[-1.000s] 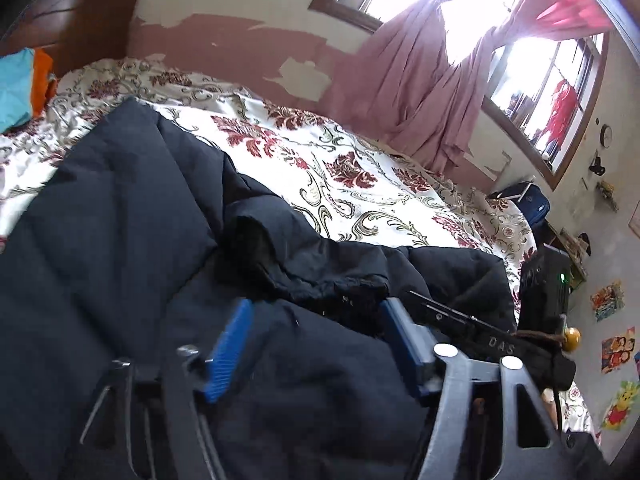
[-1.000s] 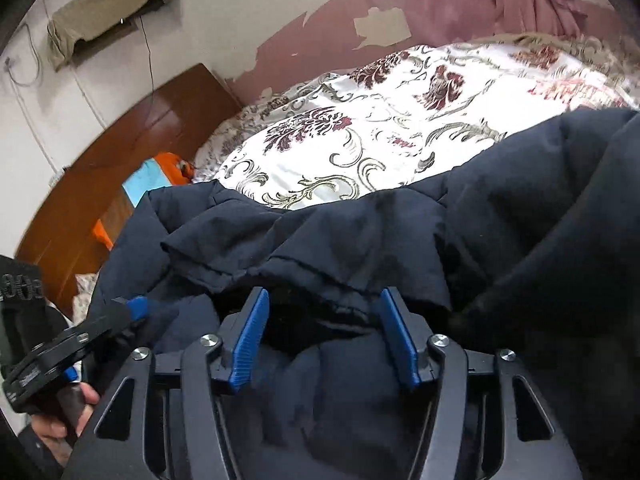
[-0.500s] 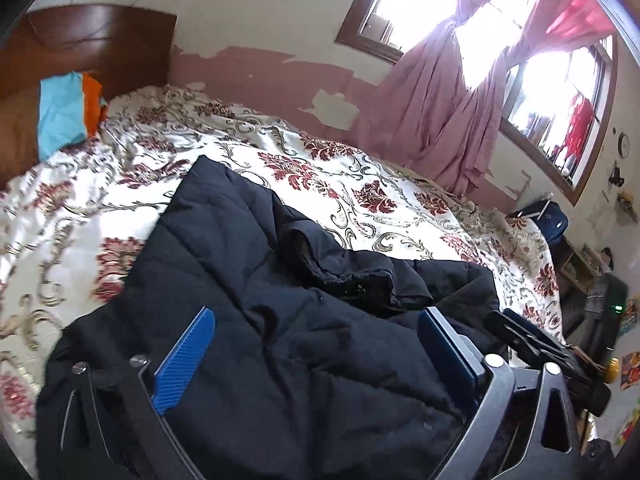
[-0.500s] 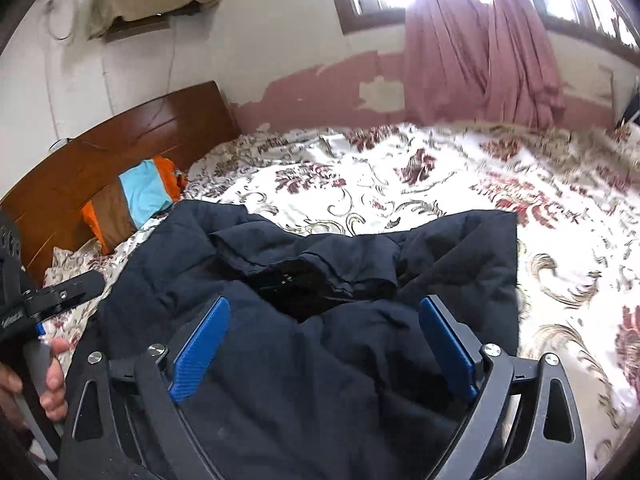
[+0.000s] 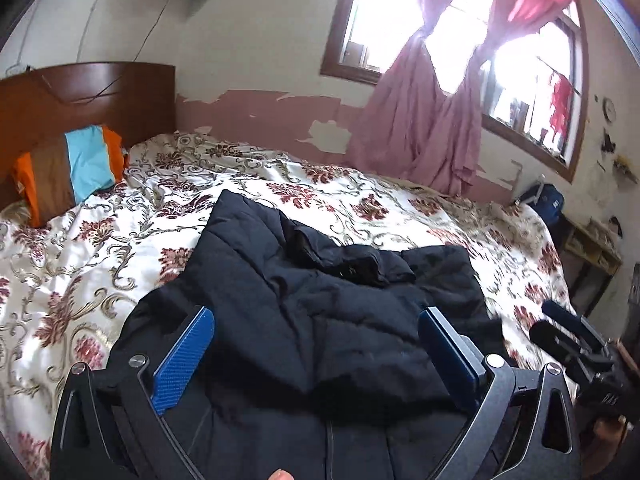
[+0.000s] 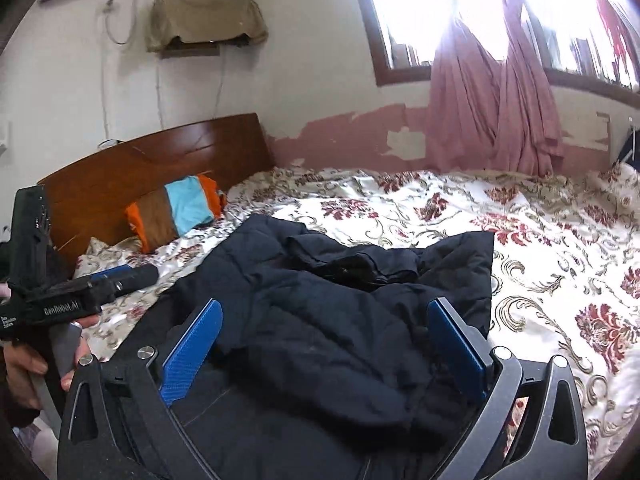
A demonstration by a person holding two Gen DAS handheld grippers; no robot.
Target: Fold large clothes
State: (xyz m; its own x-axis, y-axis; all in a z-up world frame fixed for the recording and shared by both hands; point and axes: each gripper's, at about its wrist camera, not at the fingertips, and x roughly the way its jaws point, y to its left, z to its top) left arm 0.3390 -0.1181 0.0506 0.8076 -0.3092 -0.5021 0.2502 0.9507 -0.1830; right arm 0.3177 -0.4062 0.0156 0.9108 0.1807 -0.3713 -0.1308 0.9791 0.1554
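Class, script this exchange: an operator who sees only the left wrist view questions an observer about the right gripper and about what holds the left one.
Operator: I only see the right gripper from the side. Are its fingers open?
Observer: Yes, the right gripper is spread wide over the dark jacket, gripping nothing.
Operator: What is holding my left gripper?
Observer: A bare hand wraps its handle, and the left gripper points across the bedspread toward the jacket.

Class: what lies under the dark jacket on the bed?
The dark jacket lies on the floral bedspread, which shows all around it. Whatever is beneath its bunched folds is covered.
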